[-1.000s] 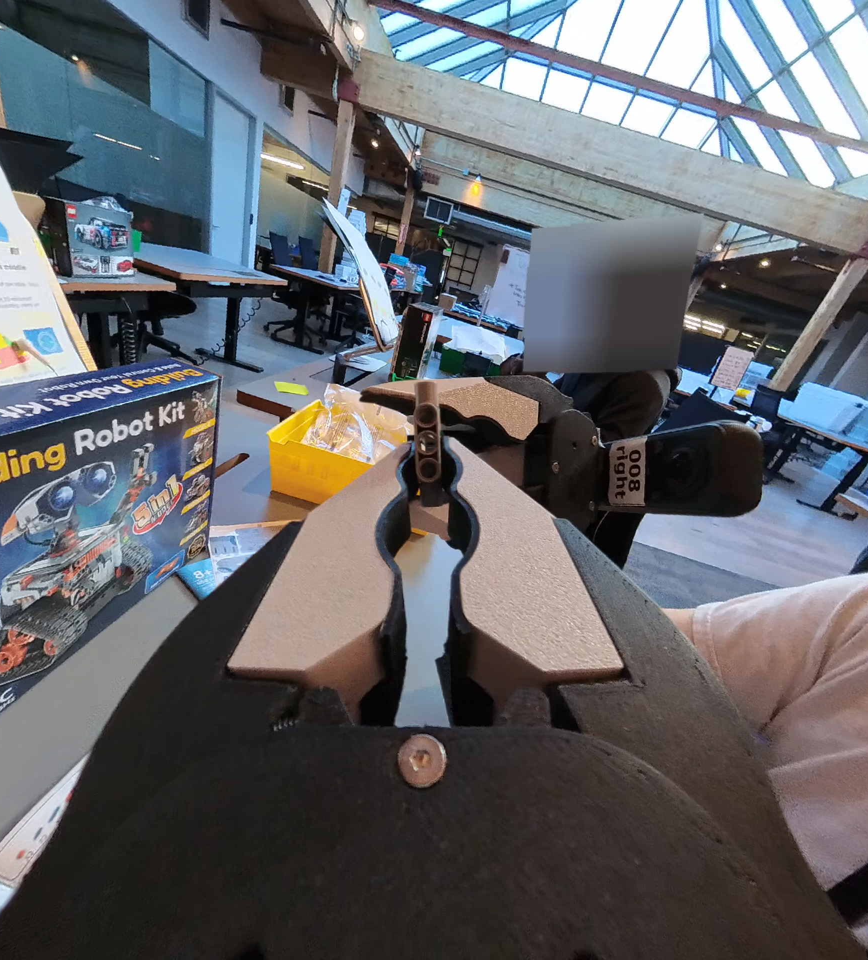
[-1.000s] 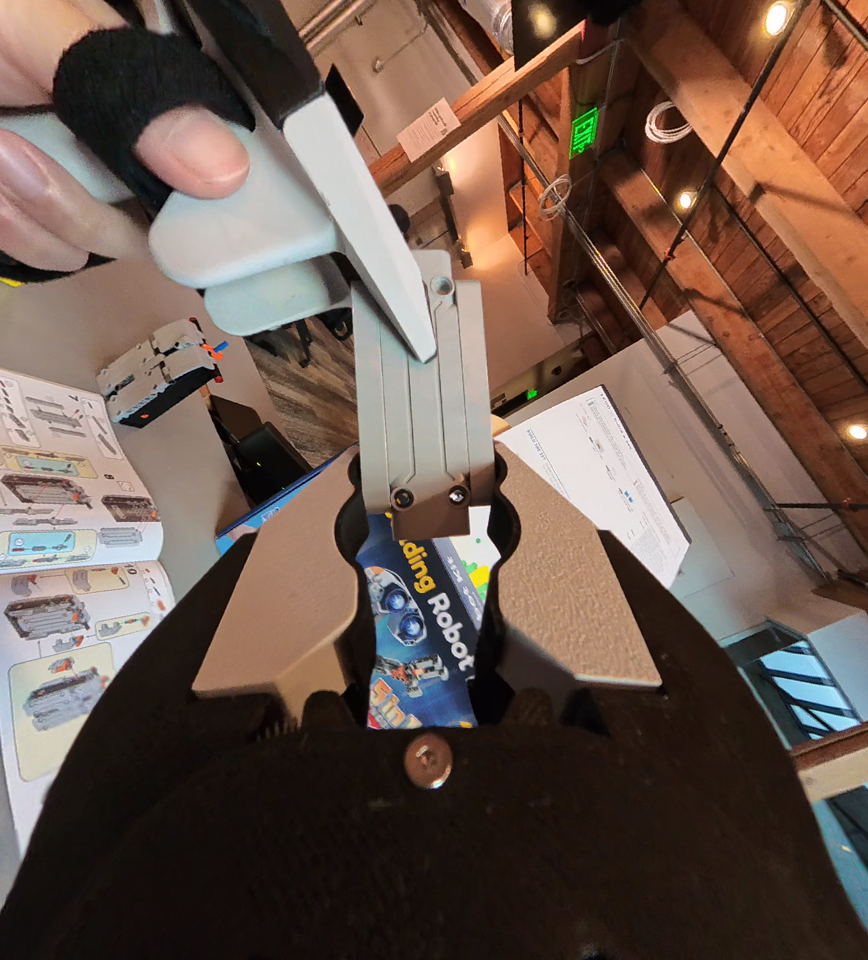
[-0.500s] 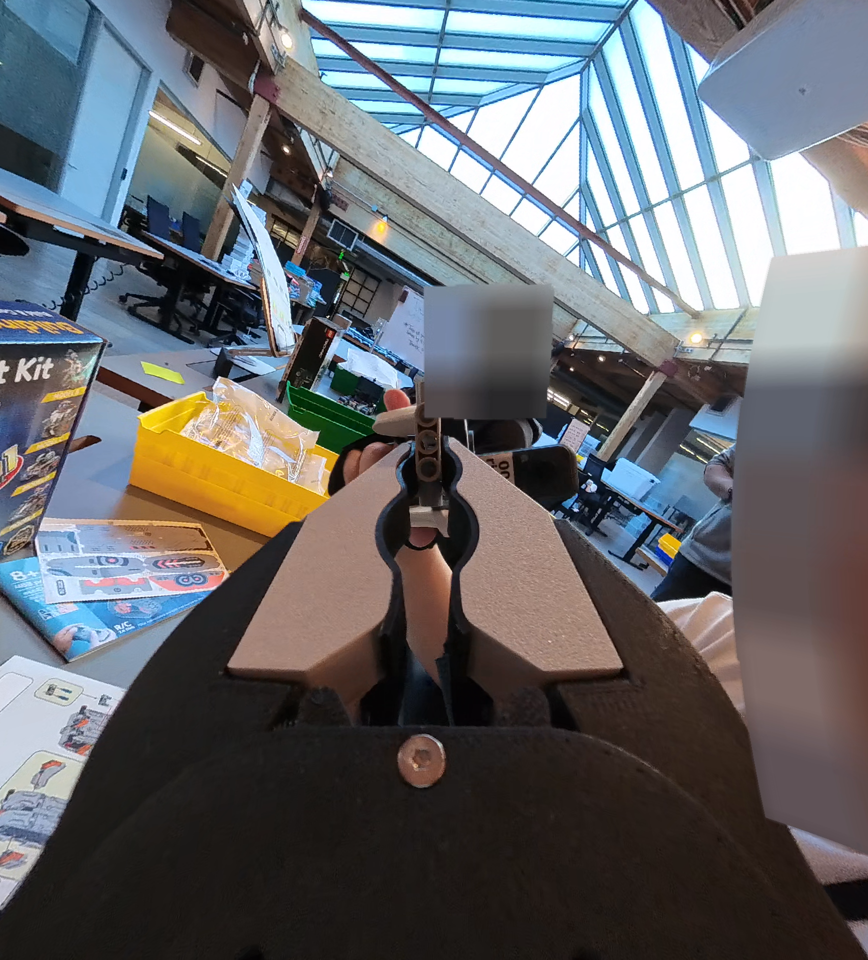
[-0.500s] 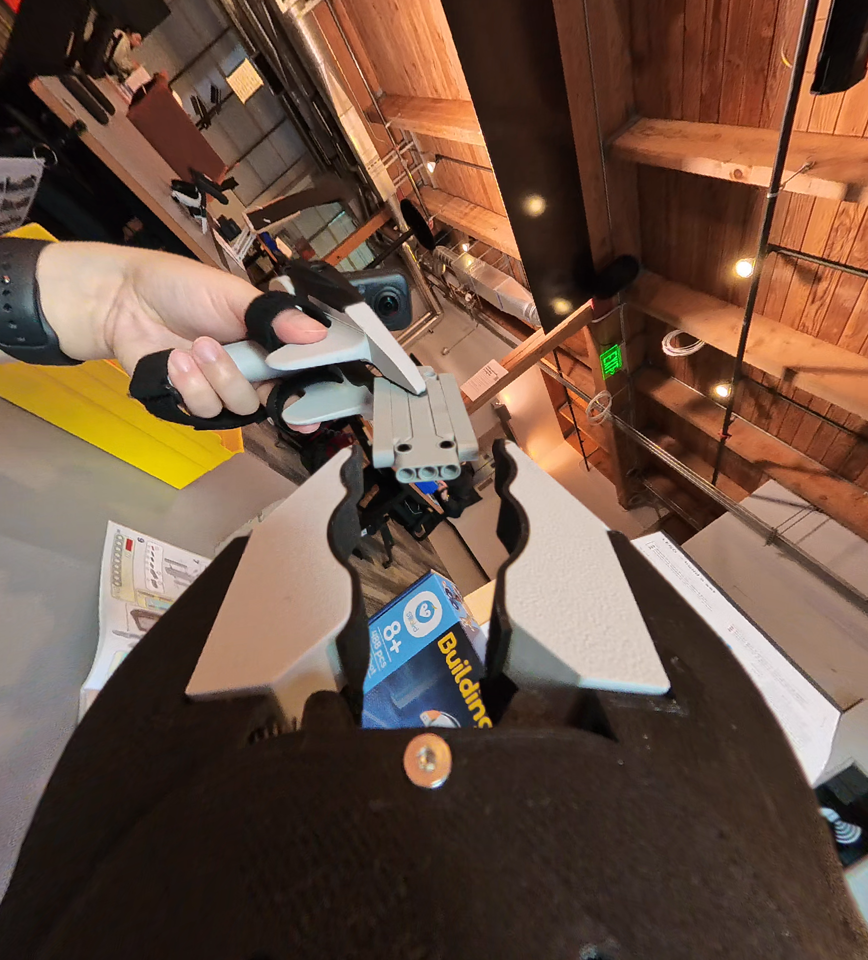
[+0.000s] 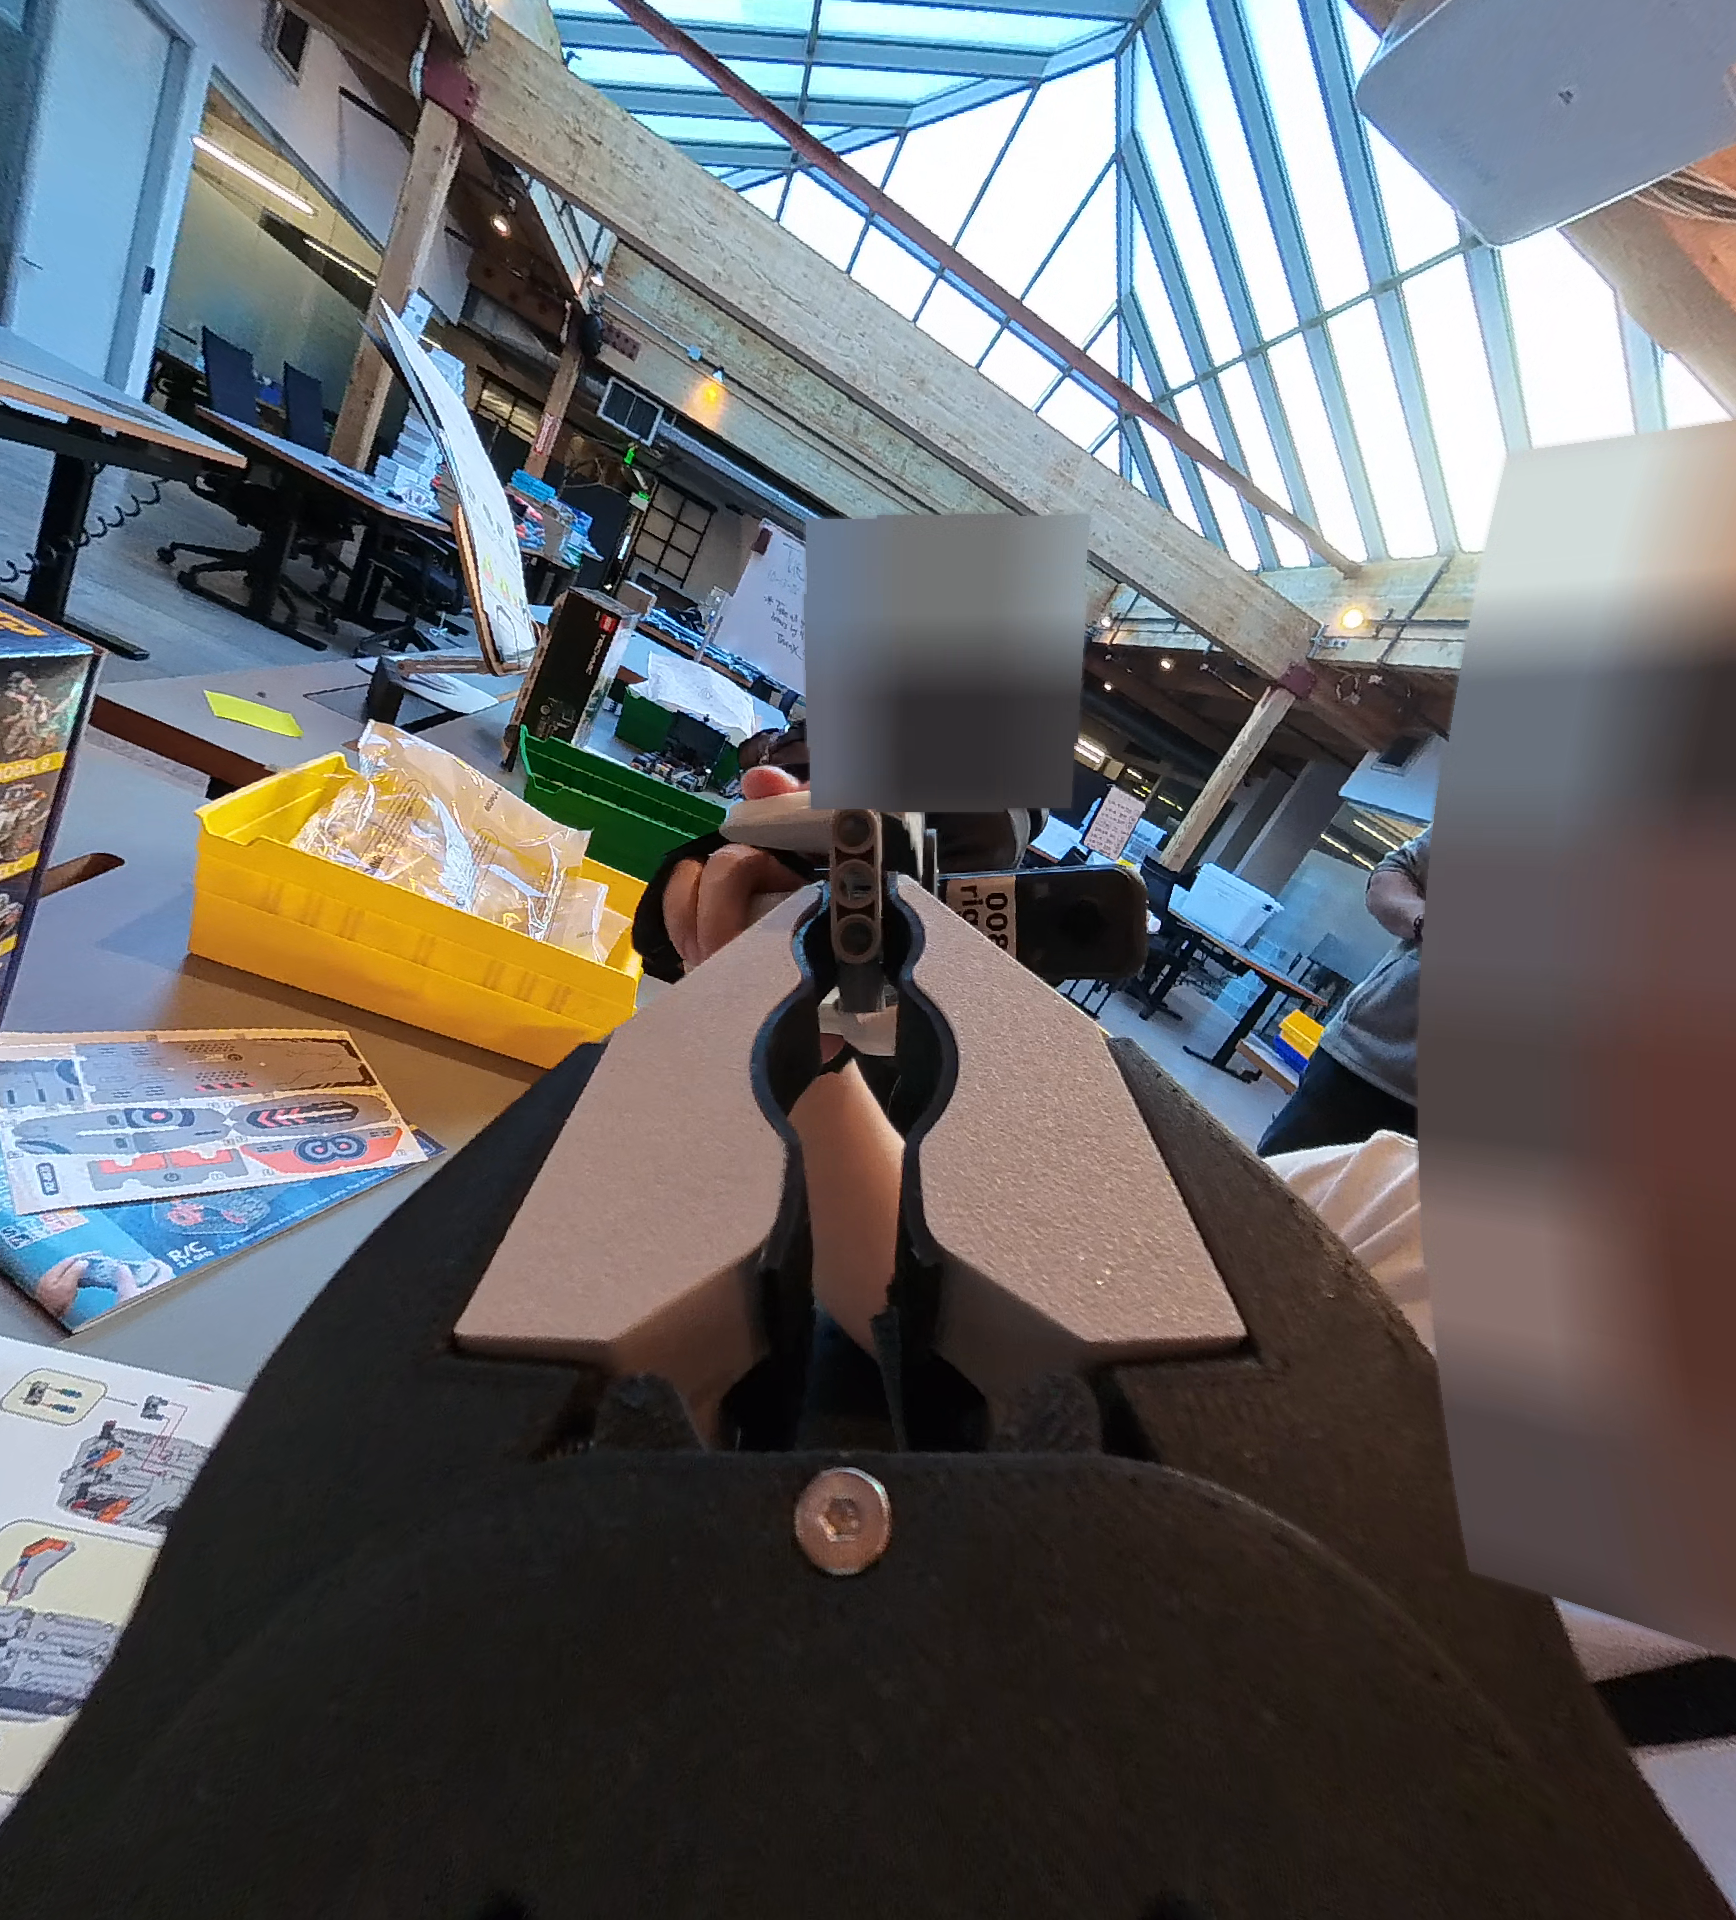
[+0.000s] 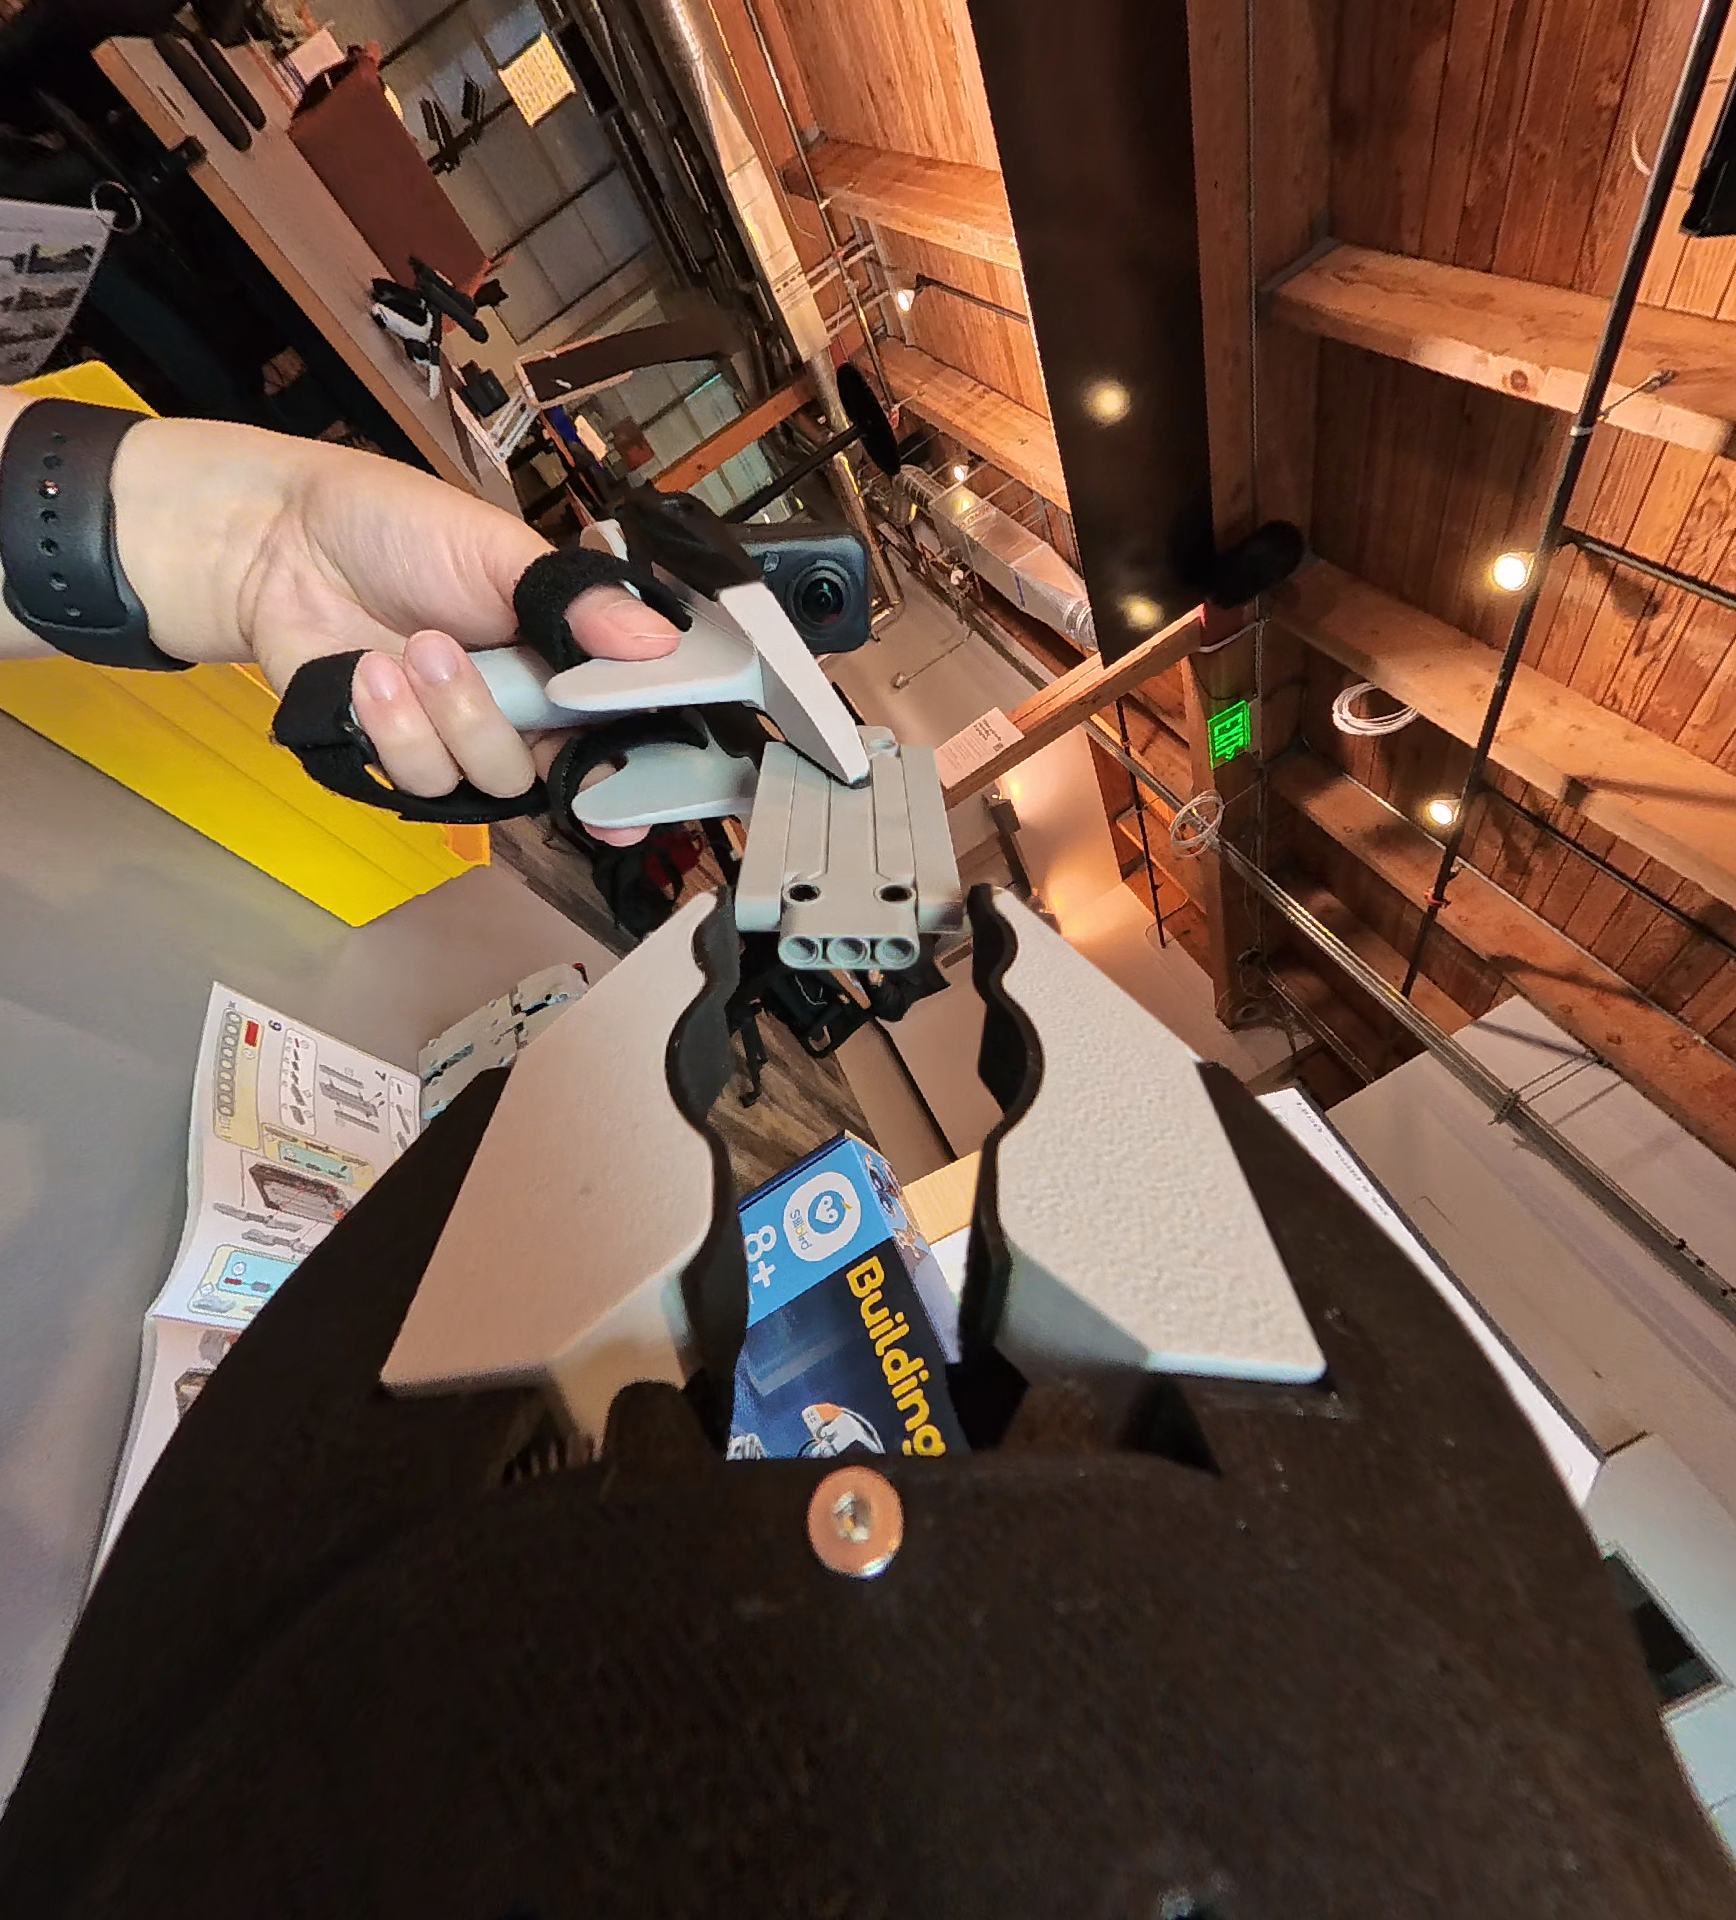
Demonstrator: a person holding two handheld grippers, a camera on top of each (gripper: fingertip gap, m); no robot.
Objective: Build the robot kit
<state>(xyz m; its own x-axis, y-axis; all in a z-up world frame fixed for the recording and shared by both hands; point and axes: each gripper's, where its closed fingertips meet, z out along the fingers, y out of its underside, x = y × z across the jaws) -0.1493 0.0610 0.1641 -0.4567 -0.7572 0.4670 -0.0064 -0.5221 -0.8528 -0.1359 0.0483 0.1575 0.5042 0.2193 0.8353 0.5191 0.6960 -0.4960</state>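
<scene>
My left gripper [image 5: 856,920] is shut on a grey ribbed building-kit panel [image 5: 856,878], seen edge-on with round holes. In the right wrist view a hand holds this left gripper [image 6: 810,779], clamping the panel's [image 6: 848,842] far end in mid-air. My right gripper [image 6: 848,920] is open and empty. The panel's near end, with three round holes, lies between its fingertips with a small gap on each side. The right gripper's labelled black camera mount [image 5: 1051,925] shows just behind the panel in the left wrist view.
On the grey table [image 5: 147,966] are a yellow bin [image 5: 407,945] of plastic bags, a green bin [image 5: 615,800], a blue kit box [image 6: 843,1299], a sticker sheet [image 5: 189,1112], an instruction booklet [image 6: 272,1143] and a small grey assembly [image 6: 500,1029]. A person [image 5: 1383,997] stands far right. My two grippers' fingertips are within a few centimetres of each other.
A second ago my right gripper was shut on the panel. It has opened and drawn back slightly. The left gripper kept its hold, and both views swung.
</scene>
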